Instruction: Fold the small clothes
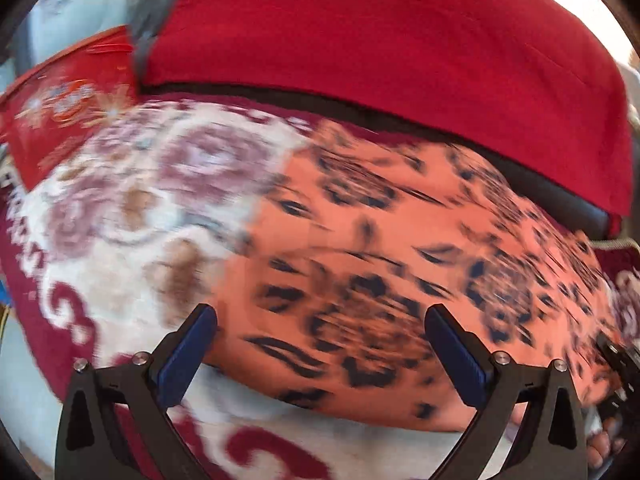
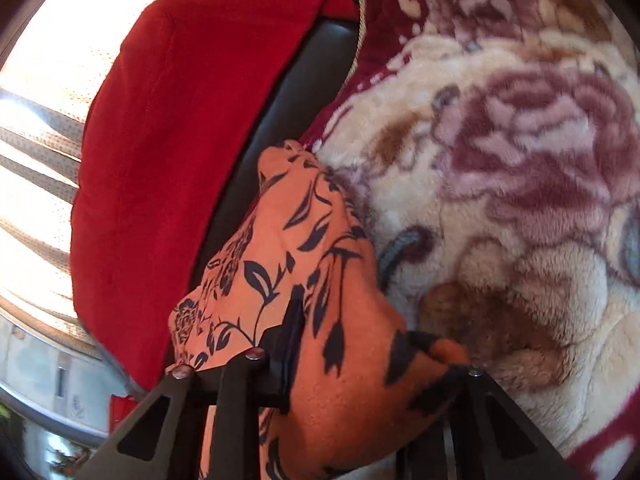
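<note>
Across the middle and right of the left wrist view, an orange garment [image 1: 400, 272] with a black floral print lies spread on a plush flowered blanket [image 1: 132, 200], blurred by motion; the left gripper [image 1: 320, 332] hangs over its near edge, fingers wide apart and empty. A red cushion [image 1: 400, 40] fills the top. In the right wrist view, the right gripper [image 2: 352, 344] is clamped on bunched orange cloth at lower centre, blanket at right, cushion at left.
</note>
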`<state>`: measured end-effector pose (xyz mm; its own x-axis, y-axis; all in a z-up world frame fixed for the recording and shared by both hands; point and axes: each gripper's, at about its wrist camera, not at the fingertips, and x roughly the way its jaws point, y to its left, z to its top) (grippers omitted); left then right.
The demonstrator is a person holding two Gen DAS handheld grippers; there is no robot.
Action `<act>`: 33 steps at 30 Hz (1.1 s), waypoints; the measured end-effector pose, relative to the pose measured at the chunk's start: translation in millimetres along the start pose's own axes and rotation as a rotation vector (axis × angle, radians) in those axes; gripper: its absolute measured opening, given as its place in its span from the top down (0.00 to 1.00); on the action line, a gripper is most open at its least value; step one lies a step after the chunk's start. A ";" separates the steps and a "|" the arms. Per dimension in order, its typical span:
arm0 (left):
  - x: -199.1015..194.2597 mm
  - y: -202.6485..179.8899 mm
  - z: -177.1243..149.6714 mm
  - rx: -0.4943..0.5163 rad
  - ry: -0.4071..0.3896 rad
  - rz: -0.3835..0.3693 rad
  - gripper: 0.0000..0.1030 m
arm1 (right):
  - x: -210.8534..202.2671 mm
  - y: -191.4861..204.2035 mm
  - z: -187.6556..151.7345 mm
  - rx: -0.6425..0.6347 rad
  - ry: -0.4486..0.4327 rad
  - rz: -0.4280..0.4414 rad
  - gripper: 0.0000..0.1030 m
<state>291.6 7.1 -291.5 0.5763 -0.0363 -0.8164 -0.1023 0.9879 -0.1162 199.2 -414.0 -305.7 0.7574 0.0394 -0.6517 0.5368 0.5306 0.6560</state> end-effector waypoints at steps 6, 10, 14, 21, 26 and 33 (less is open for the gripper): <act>-2.8 66.9 16.3 -0.157 -0.039 0.132 0.00 | -23.4 90.2 -3.9 -0.256 -0.095 -0.013 0.79; -11.6 108.6 23.7 -0.259 -0.069 0.187 0.00 | -31.6 161.9 -23.7 -0.367 -0.094 0.060 0.79; -21.9 135.6 28.3 -0.319 -0.108 0.231 0.00 | -18.6 227.9 -69.1 -0.454 -0.034 0.121 0.79; -26.2 178.5 33.0 -0.439 -0.125 0.266 0.00 | 62.3 272.0 -175.1 -0.510 0.227 0.192 0.79; -25.8 181.3 32.4 -0.458 -0.120 0.248 0.00 | 98.0 262.2 -216.6 -0.538 0.393 0.235 0.74; -30.5 148.1 38.3 -0.358 -0.152 0.155 0.00 | 56.4 234.7 -170.4 -0.519 0.470 0.368 0.54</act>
<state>290.0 160.2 -262.2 0.6421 0.1577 -0.7503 -0.4571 0.8644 -0.2095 304.5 -143.0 -253.4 0.5543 0.5812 -0.5958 -0.0471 0.7366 0.6747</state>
